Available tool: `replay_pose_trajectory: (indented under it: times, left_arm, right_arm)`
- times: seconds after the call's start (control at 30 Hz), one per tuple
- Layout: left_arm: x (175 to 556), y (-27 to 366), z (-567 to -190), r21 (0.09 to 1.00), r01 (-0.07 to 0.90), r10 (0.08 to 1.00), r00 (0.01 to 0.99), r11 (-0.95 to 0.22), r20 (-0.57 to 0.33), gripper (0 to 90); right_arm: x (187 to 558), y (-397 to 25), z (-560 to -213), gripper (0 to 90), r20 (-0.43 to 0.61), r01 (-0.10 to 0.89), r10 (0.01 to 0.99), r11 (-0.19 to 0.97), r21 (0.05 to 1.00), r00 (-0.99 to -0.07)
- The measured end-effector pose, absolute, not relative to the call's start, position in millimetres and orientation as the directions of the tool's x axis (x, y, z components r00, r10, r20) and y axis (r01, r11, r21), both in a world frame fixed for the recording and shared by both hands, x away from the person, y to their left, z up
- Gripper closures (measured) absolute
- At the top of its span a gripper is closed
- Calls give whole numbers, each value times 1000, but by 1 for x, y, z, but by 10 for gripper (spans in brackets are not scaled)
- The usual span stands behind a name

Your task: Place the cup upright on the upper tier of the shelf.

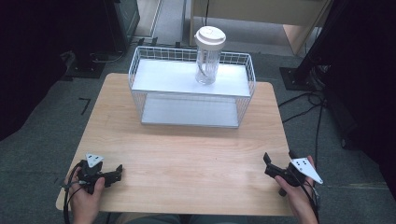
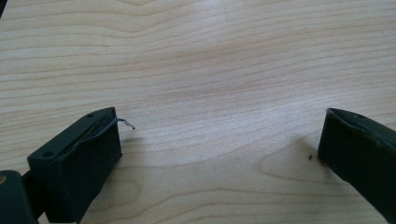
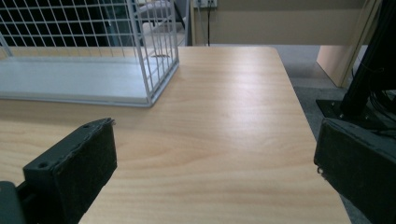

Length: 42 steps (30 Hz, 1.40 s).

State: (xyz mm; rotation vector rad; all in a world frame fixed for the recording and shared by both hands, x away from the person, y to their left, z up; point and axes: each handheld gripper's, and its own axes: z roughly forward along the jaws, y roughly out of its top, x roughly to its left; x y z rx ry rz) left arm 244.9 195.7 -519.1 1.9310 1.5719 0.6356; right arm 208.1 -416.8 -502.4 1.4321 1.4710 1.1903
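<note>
A clear plastic bottle [image 1: 207, 63] with a white lid stands upright on the top shelf of a white wire rack [image 1: 135, 65] at the back of the wooden table [image 1: 187, 154]. My left gripper [image 1: 119, 171] rests at the table's front left corner; in the left gripper view [image 2: 222, 114] its jaws stand wide apart over bare wood, open and holding nothing. At the front right edge my right gripper [image 1: 279, 157] is open too, and in the right gripper view [image 3: 217, 123] it points across the table past the rack's corner [image 3: 154, 56].
The rack's lower shelf [image 1: 187, 112] holds nothing. Bare wood stretches between the rack and both grippers. Dark stands and cables [image 1: 303, 100] lie on the grey floor to the right of the table, and a wooden cabinet [image 1: 299, 32] sits behind.
</note>
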Motion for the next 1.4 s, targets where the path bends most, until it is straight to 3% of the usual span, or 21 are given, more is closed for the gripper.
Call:
replay_pose_trajectory:
  times: [0.6, 0.8, 1.0, 1.17, 1.4]
  left_arm:
    - [245, 196, -519, 685, 712, 980, 199, -152, 11, 0]
    - [245, 196, -519, 685, 712, 980, 199, -152, 12, 0]
    - [245, 196, -519, 685, 712, 980, 199, -152, 12, 0]
    - [245, 196, -519, 685, 712, 980, 198, -152, 12, 0]
    - [246, 194, -519, 685, 713, 980, 201, -154, 10, 0]
  right_arm:
    - [182, -434, -519, 7, 60, 398, 995, -22, 917, -84]
    - [191, -431, -520, 10, 34, 514, 994, 26, 857, -107]
    - [201, -421, -526, 35, -36, 674, 993, 105, 732, -115]
    - [203, -424, -526, 35, 25, 695, 993, 61, 717, -113]
    - [201, -423, -526, 35, 25, 693, 991, 74, 717, -132]
